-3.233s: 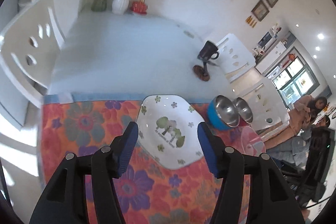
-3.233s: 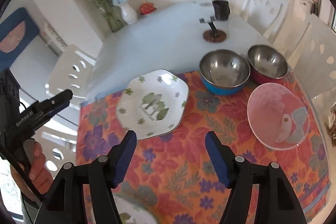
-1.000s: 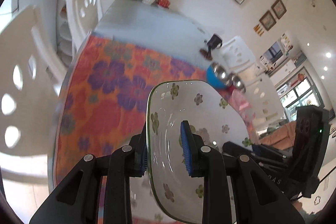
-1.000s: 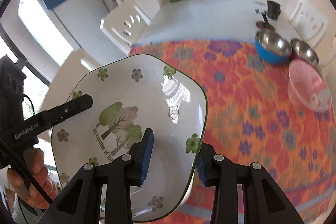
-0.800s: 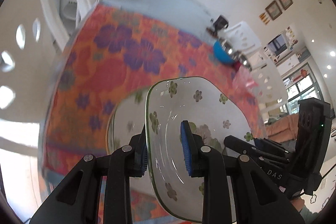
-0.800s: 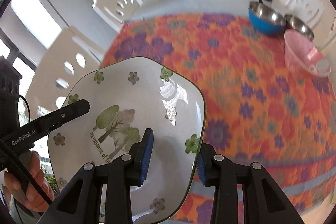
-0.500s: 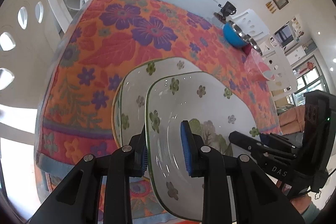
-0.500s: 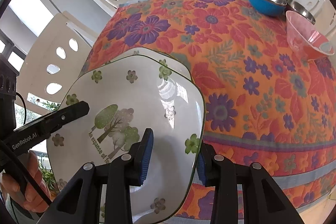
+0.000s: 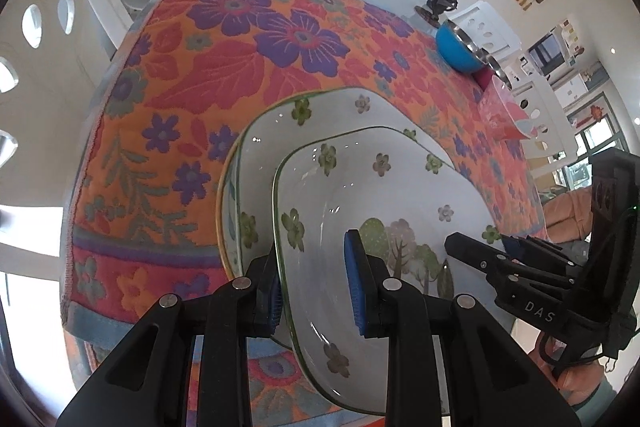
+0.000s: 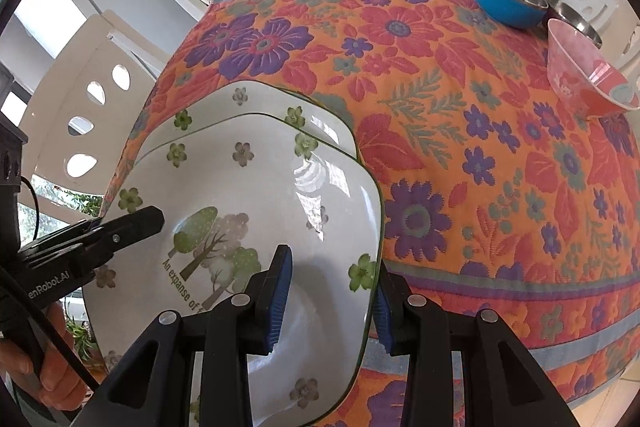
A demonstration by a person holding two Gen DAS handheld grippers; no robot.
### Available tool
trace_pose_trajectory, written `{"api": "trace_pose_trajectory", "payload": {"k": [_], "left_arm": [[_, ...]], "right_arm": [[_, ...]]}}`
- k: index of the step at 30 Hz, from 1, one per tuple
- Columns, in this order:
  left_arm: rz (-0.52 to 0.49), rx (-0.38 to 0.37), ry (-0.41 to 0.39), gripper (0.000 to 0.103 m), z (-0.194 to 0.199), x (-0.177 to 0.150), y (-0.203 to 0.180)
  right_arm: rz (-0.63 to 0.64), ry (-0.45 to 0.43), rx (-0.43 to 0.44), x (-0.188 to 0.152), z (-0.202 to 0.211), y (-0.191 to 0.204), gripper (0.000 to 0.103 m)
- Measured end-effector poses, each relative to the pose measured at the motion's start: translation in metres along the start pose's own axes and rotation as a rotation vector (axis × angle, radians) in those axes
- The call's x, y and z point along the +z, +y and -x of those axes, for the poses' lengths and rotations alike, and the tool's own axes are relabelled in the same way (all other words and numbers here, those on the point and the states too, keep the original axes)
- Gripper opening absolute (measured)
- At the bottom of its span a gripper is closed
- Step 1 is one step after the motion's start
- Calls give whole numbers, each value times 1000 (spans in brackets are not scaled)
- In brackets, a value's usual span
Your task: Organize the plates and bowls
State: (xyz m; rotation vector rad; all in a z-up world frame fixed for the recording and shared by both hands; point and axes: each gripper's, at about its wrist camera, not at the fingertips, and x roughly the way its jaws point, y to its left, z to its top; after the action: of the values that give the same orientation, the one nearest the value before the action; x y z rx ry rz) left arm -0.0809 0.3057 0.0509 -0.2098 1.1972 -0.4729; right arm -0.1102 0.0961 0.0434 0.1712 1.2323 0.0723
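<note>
Right wrist view showed both grippers, left [image 10: 120, 227] and right [image 10: 330, 291], clamped on the top plate [image 10: 256, 187] just above its twin [image 10: 280, 103]; three bowls [image 10: 508, 3] waited unstacked.

The white square-ish ceramic plate with a green rim and small flower prints [image 10: 256, 187] carries green lettering under its painted trees; the readable part says "An expanse of", and the rest runs behind a blue pad. In the right wrist view, the black body of the left claw [image 10: 72, 267] bears white lettering that reads "enRobot.AI", its start cut off at the picture's edge. In the left wrist view, the black body of the right claw [image 9: 532, 291] shows the white letters "DAS". Nothing else is legible.
</note>
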Motion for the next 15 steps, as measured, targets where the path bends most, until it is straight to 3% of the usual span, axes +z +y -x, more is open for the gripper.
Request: {"api": "trace_pose_trajectory", "payload": {"k": [9, 12, 15], "left_arm": [[-19, 62, -10, 29, 20, 8, 3], [-37, 121, -23, 32, 25, 10, 4], [-26, 109, -55, 34, 32, 13, 8]], "right_arm": [[35, -11, -29, 7, 3, 7, 36], [48, -7, -31, 5, 5, 8, 36], [60, -8, -45, -1, 10, 11, 38]]}}
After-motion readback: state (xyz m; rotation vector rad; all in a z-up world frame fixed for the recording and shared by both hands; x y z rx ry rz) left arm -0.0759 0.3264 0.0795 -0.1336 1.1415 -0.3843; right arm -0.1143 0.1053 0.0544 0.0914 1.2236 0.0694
